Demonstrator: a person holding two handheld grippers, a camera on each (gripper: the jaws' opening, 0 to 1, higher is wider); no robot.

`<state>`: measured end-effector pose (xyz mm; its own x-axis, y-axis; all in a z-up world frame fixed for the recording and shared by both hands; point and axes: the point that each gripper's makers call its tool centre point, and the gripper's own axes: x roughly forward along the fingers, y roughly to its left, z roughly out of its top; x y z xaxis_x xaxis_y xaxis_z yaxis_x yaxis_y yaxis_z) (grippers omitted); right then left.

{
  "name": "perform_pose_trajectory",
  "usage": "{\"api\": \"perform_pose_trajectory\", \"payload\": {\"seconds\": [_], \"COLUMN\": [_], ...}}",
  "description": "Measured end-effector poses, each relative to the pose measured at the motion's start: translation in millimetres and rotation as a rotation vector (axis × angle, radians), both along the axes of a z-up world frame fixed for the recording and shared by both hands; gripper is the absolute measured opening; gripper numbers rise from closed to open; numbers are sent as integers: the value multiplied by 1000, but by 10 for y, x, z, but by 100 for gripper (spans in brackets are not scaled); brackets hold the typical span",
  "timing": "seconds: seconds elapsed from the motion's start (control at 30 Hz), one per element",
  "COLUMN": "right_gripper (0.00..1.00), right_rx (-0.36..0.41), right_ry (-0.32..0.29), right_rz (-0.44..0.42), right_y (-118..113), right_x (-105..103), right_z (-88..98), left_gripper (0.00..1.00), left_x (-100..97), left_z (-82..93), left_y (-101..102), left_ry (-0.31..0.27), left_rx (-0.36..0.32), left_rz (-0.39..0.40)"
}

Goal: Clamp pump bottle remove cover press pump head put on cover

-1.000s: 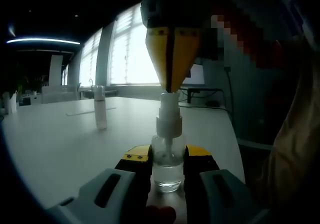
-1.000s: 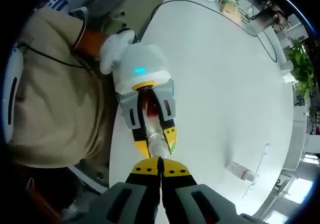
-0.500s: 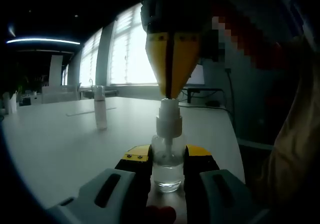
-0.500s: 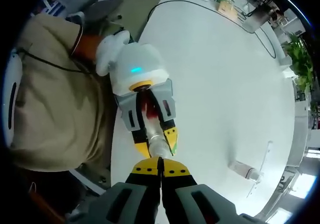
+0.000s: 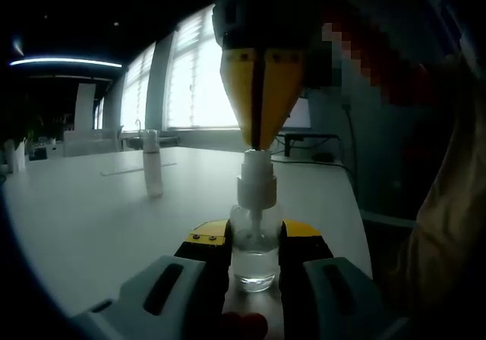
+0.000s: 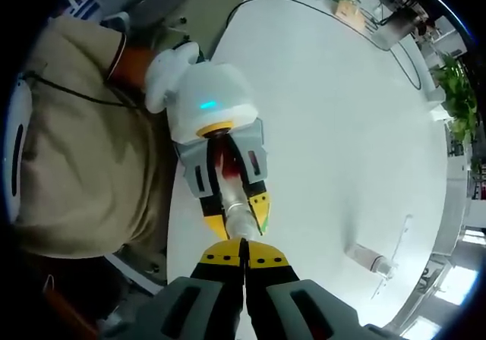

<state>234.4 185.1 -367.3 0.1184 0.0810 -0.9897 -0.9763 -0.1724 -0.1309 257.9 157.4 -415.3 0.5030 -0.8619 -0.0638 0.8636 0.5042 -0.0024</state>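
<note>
Table point(image 5: 91, 211), broad, white and smooth, carries everything in both views; a person in a beige top point(image 6: 76, 150) stands at its near edge. Since a second ago the right gripper point(image 5: 259, 144) has sunk a little: in the left gripper view its yellow tips then sat just on the pump head point(image 5: 256, 177), and they now press lower over it, though the last half second brought almost no change. Its jaws are pressed together into one wedge, with nothing between them. The left gripper point(image 5: 254, 241) has not moved and stays clamped on the bottle point(image 5: 254, 253), one yellow-tipped jaw on either side of the round body.

The bottle stands upright on the table near the person's edge, long axis vertical, white ribbed pump head pointing straight up. Its body is clear, smooth and cylindrical, with clear liquid in it. In the right gripper view it is seen from above, between the left gripper's point(image 6: 237, 217) jaws.

Cover point(image 5: 152, 171), a slim pale tube, stands upright well apart to the far left, beside a thin white strip point(image 5: 140, 169) lying flat.
</note>
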Motion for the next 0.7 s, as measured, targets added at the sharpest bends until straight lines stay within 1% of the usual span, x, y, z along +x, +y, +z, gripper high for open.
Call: {"api": "perform_pose_trajectory", "payload": {"seconds": [0.1,0.17,0.4,0.7], "right_gripper": [0,0,0,0], "right_rx": [8,14,9,18], "right_ry": [-5,-6,-33,-25], "right_rz": [11,2,38,31], "right_y": [-6,-3,9,13], "right_x": [-1,7,1,15], "right_z": [11,44,74,74], "left_gripper": [15,15,15,15], "left_x": [-1,-2,-9,7], "left_z": [0,0,2,-4], "left_y": [0,0,-4,9], "left_ry": [-1,0,0,2], "left_rx": [0,0,-1,-2], "left_rz": [0,0,-2,-1]}}
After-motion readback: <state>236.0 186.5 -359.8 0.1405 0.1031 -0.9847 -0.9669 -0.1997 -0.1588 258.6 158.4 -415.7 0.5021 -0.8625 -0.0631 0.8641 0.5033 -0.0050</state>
